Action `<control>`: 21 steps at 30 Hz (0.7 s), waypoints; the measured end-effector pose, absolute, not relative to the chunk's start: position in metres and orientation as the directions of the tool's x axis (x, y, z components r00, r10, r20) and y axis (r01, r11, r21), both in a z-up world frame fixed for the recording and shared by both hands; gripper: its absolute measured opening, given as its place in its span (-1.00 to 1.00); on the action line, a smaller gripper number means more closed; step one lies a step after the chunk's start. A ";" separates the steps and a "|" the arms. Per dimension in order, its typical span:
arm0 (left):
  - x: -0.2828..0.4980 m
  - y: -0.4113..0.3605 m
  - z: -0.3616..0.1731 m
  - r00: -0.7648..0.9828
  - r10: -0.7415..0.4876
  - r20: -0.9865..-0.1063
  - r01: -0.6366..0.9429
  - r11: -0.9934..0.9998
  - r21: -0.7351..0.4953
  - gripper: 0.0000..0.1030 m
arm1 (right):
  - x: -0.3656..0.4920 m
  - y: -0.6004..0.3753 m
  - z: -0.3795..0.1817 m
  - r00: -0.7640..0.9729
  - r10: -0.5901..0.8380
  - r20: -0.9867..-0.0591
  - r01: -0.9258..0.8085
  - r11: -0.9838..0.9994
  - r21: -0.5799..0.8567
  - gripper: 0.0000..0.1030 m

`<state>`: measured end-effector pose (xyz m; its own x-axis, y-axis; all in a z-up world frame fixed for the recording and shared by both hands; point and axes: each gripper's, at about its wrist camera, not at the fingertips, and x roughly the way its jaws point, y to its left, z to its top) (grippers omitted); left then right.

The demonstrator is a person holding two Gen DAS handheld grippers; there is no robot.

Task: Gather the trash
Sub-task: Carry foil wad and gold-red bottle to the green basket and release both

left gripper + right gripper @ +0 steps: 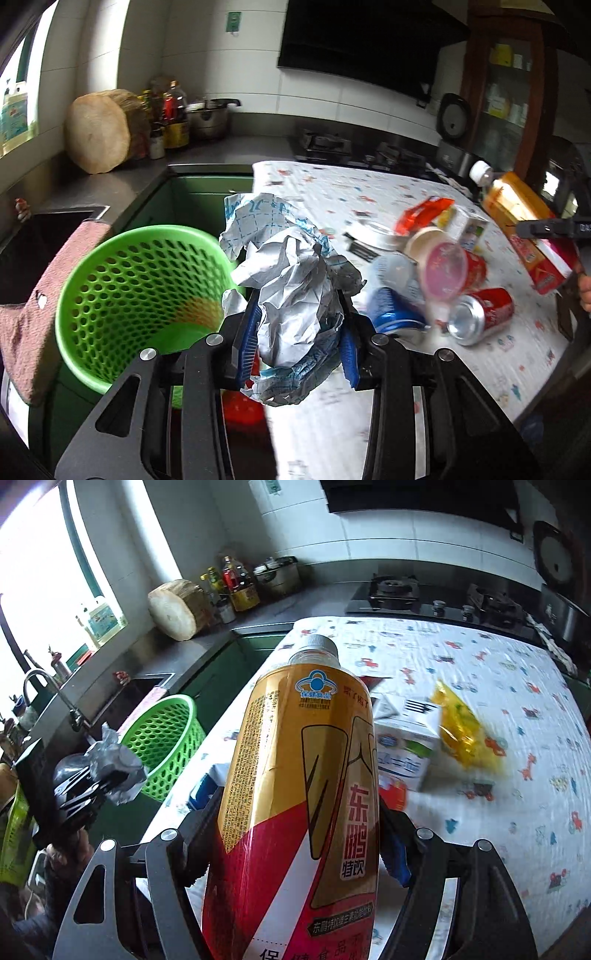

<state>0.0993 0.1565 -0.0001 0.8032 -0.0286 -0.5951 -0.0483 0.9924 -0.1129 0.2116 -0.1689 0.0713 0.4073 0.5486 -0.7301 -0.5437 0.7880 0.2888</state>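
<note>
The left gripper [297, 325] clamped crumpled paper [291, 280] just right of the green basket [140, 295]. The right gripper [299, 834] gripped a bottle [295, 794], farther right.

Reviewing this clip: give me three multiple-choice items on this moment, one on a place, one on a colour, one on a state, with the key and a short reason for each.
1. Where is the basket?
A. on the table
B. beside the table's edge, below the tabletop
C. in the sink

2. What colour is the bottle cap?
A. white
B. blue
C. black

3. What is the left gripper doing?
A. standing open and empty
B. clamping a can
C. clamping crumpled paper

Key:
1 B: the left wrist view shows the basket beside the table, its rim below the cloth.
2 A: the right wrist view shows a white cap.
3 C: the blue pads press the crumpled paper from both sides.
</note>
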 end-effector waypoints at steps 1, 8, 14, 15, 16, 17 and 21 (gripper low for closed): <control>0.106 0.172 -0.003 0.796 -0.005 -0.605 -0.079 0.991 -0.112 -0.27 | 0.214 -0.154 0.073 0.395 0.557 -0.731 -0.561 0.776 0.288 0.37; 0.154 0.254 -0.046 0.687 0.092 -0.721 -0.241 0.965 -0.106 -0.20 | 0.236 -0.042 0.073 0.276 0.603 -0.748 -0.672 0.678 0.299 0.38; 0.163 0.285 -0.067 0.664 0.092 -0.742 -0.280 0.951 -0.132 -0.02 | 0.250 0.047 0.061 0.186 0.607 -0.773 -0.738 0.606 0.298 0.38; 0.161 0.289 -0.068 0.670 0.089 -0.737 -0.280 0.950 -0.140 0.00 | 0.252 0.060 0.057 0.172 0.607 -0.776 -0.745 0.596 0.301 0.38; 0.161 0.292 -0.069 0.676 0.088 -0.732 -0.279 0.949 -0.144 0.06 | 0.255 0.072 0.053 0.157 0.607 -0.779 -0.751 0.585 0.304 0.37; 0.160 0.294 -0.070 0.679 0.089 -0.729 -0.281 0.949 -0.146 0.24 | 0.257 0.082 0.050 0.148 0.604 -0.783 -0.756 0.580 0.305 0.37; 0.151 0.308 -0.071 0.699 0.096 -0.709 -0.297 0.940 -0.166 0.35 | 0.265 0.120 0.037 0.114 0.596 -0.795 -0.767 0.561 0.311 0.37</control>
